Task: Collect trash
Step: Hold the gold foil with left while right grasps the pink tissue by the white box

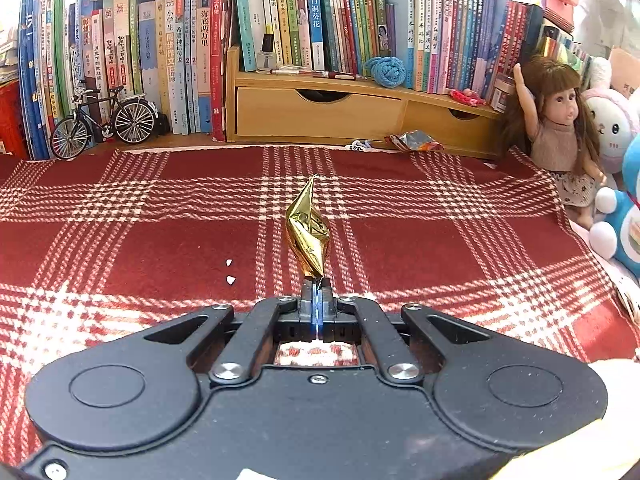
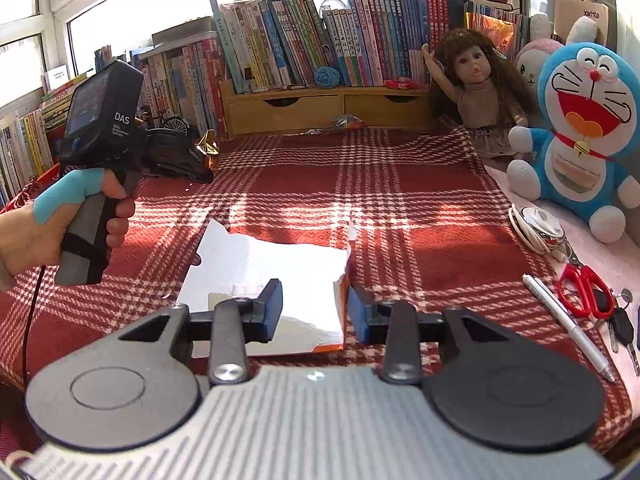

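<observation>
My left gripper [image 1: 316, 285] is shut on the lower tip of a crumpled gold foil wrapper [image 1: 307, 232], which stands up above the red plaid cloth [image 1: 120, 240]. The right wrist view shows the same wrapper [image 2: 208, 147] at the left, in front of the hand [image 2: 48, 232] that holds that gripper. A second crumpled wrapper [image 1: 416, 140] lies by the wooden drawer shelf [image 1: 320, 114] at the back. Two white scraps [image 1: 229, 270] lie on the cloth. My right gripper [image 2: 316, 310] stands open over a torn white carton with an orange edge [image 2: 280, 264], with the carton's right wall just inside the right pad [image 2: 357, 314].
Books fill the back. A toy bicycle [image 1: 104, 120] stands at the left, and a doll [image 2: 476, 92] and plush toys [image 2: 580, 132] at the right. Red scissors [image 2: 584, 290], a pen [image 2: 568, 326], keys [image 2: 622, 328] and a watch [image 2: 540, 226] lie along the right edge.
</observation>
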Demonstrator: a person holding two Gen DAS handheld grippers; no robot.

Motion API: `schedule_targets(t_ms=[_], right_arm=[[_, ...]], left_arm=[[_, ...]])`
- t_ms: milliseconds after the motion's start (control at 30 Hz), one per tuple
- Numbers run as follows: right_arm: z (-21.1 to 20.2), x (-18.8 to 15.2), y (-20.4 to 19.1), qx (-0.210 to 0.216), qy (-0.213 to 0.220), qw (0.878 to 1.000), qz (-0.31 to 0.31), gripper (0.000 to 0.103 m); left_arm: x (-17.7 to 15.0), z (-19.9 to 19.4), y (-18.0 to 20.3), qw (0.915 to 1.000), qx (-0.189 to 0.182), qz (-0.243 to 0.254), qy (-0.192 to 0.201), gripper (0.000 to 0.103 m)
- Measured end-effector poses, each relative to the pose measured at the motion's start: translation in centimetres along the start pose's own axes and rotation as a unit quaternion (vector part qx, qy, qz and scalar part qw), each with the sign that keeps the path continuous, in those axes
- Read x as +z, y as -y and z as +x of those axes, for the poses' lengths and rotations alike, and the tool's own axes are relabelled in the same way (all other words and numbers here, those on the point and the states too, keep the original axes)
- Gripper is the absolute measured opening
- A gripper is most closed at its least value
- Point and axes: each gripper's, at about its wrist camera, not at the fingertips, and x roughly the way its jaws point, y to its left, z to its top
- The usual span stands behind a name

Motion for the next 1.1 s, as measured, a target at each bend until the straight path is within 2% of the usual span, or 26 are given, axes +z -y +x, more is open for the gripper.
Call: schedule_targets(t_ms=[133, 267, 433, 533, 600, 700, 733, 767, 867, 1033, 1100], right_arm=[[-1.2, 0.3, -1.0, -0.009, 0.021, 1.000, -0.016, 0.054], [-1.2, 1.0, -2.0, 0.000, 0.020, 0.999, -0.027, 0.054], [-2.4, 2.0, -3.6, -0.037, 0.065, 0.996, -0.049, 0.055], [-3.6, 2.6, -3.3, -0.049, 0.090, 0.994, -0.031, 0.063], [-4.0, 2.9, -3.3, -0.043, 0.096, 0.994, -0.031, 0.065], [-3.0, 3.3, -3.9, -0.021, 0.059, 0.996, -0.060, 0.065], [-2.2, 3.3, -4.0, -0.014, 0.042, 0.997, -0.068, 0.058], [-1.1, 3.4, -4.2, -0.013, 0.019, 0.997, -0.073, 0.045], [3.1, 3.0, -4.3, -0.004, -0.046, 0.995, -0.092, 0.027], [7.5, 2.2, -4.4, 0.027, -0.117, 0.990, -0.077, 0.029], [8.1, 2.0, -4.4, 0.025, -0.124, 0.989, -0.076, 0.030]], left_arm=[[-1.9, -3.2, -0.8, 0.9997, -0.012, 0.018, 0.006, 0.001], [-3.5, -6.0, -1.5, 0.9992, -0.026, 0.031, 0.008, 0.001], [-5.1, -8.8, -2.1, 0.9978, -0.044, 0.047, 0.012, 0.001], [-6.1, -10.0, -2.1, 0.9966, -0.051, 0.063, 0.013, 0.001], [-6.7, -10.6, -2.1, 0.9957, -0.060, 0.070, 0.013, 0.001], [-7.7, -11.4, -1.8, 0.9939, -0.074, 0.082, 0.010, 0.001], [-8.0, -11.5, -1.7, 0.9933, -0.078, 0.085, 0.008, 0.001], [-8.2, -11.7, -1.6, 0.9928, -0.082, 0.087, 0.006, 0.001], [-9.0, -12.2, -1.5, 0.9916, -0.091, 0.092, 0.001, 0.001], [-9.8, -13.1, -1.7, 0.9900, -0.095, 0.104, 0.005, 0.001], [-9.9, -13.2, -1.7, 0.9894, -0.098, 0.108, 0.006, 0.001]])
